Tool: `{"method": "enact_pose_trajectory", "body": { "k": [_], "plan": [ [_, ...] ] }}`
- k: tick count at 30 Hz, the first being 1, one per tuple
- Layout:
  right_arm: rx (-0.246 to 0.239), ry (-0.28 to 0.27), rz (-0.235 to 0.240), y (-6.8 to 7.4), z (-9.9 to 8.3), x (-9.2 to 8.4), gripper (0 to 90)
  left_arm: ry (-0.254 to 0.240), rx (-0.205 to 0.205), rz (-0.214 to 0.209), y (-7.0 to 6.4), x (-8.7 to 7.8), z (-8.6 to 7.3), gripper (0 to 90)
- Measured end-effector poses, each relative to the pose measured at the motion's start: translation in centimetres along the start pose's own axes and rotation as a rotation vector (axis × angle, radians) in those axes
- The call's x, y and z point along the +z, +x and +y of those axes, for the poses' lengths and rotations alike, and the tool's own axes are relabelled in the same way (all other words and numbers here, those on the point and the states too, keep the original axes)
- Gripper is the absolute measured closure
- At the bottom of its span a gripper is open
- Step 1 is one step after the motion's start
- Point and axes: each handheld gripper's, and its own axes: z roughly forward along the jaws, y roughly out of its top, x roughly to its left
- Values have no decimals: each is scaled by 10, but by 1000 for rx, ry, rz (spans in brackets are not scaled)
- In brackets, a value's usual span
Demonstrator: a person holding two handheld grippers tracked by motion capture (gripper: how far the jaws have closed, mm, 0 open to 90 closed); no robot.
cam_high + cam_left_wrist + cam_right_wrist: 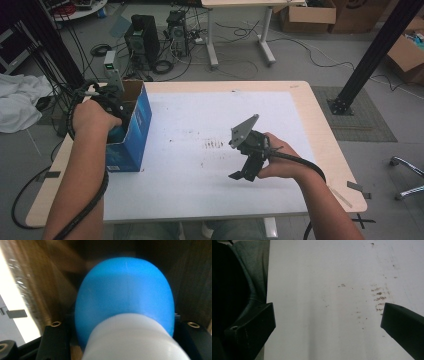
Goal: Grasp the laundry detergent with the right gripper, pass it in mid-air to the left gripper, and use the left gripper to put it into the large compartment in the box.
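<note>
the pale wood-edged tabletop carries a wide white rectangular mat, matte and smooth, marked near its middle with a patch of small brown smudges. at the mat's left edge stands a glossy blue cardboard box, open at the top, its inner walls plain brown card. the left gripper reaches down into this box; in the left gripper view its black jaws are clamped on a rounded, egg-shaped blue and white object, smooth and slightly shiny. the right gripper, black with a grey three-cornered plate, hovers above the bare mat, its blocky jaws spread wide apart, grasping nothing.
</note>
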Motion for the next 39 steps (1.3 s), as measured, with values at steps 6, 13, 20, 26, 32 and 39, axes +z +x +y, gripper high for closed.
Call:
{"method": "enact_pose_trajectory", "body": {
  "k": [6, 13, 20, 26, 32, 39],
  "plan": [
    [4, -2, 1, 1, -1, 1, 0, -5, 15, -3, 1, 2, -3, 391],
    [-3, -6, 0, 1, 1, -1, 0, -22, 8, -8, 3, 2, -6, 388],
    [-6, -6, 0, 1, 2, -1, 0, -27, 21, -3, 1, 2, -7, 376],
    [-5, -3, -1, 1, 2, -2, 0, -37, 24, 3, 0, 0, -8, 301],
    [-9, -8, 1, 1, 2, -1, 0, -45, 23, 12, -3, -4, -9, 289],
    [-8, -9, 4, 1, 2, 0, 0, -60, 25, 11, -4, -16, -10, 287]
  ]
}}
